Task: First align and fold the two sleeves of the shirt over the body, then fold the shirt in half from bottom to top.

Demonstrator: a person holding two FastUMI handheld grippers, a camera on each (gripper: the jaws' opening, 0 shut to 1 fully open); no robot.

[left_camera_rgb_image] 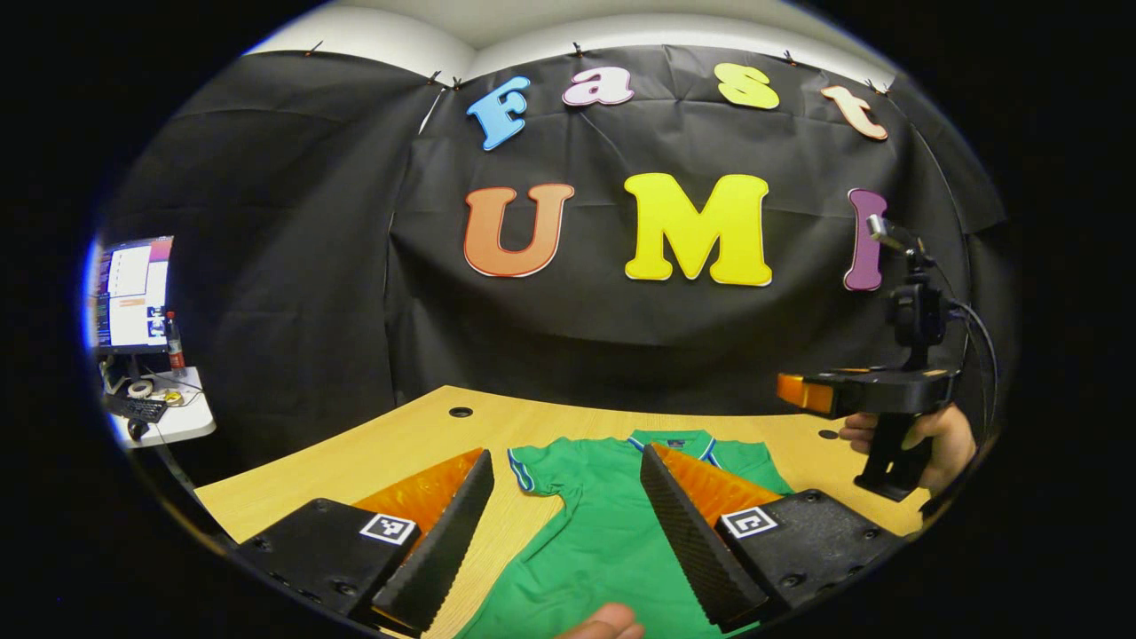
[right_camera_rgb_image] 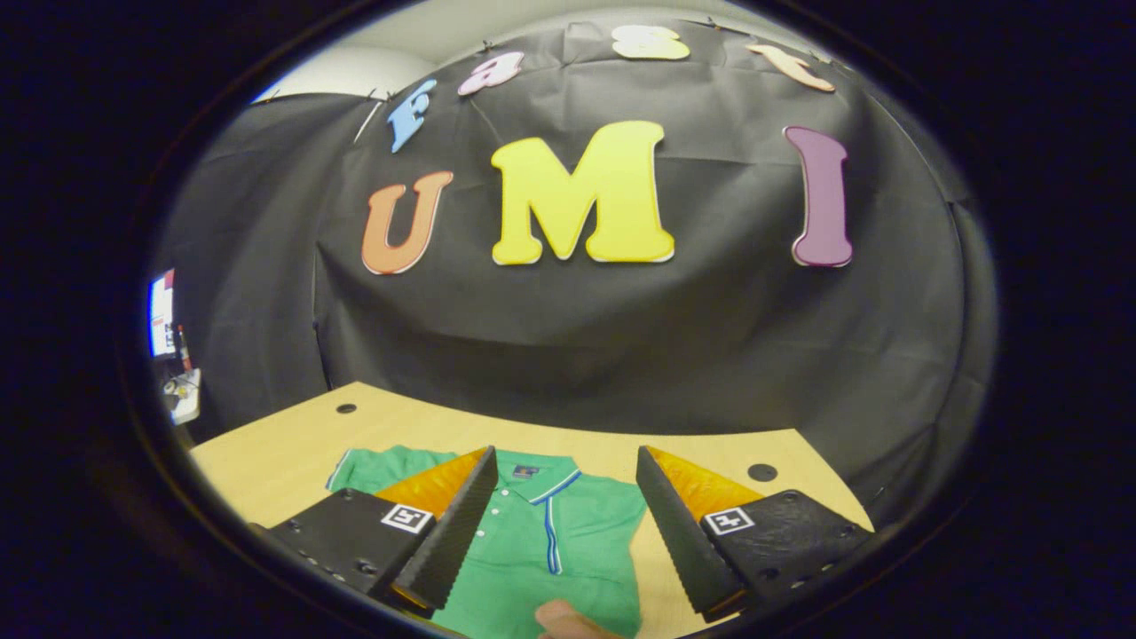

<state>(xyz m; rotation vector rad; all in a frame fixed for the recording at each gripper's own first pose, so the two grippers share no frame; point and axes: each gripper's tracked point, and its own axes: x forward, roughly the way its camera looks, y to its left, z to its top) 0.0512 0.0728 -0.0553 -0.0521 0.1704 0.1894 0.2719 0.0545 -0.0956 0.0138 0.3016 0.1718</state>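
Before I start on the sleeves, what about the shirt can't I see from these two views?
- Shirt hem: cut off by the bottom edge in both views.
- Shirt's right sleeve: behind the left tongs' right finger in the left gripper view; not discernible in the right gripper view.
- Collar label: too small.
- Right tongs opening: side-on, unclear there.

The left gripper [left_camera_rgb_image: 564, 524] hangs with its jaws spread wide, nothing between them. At about three o'clock in the left gripper view, a hand [left_camera_rgb_image: 932, 444] grips the right gripper [right_camera_rgb_image: 561, 524] by its handle; its jaws gape wide too, holding nothing.
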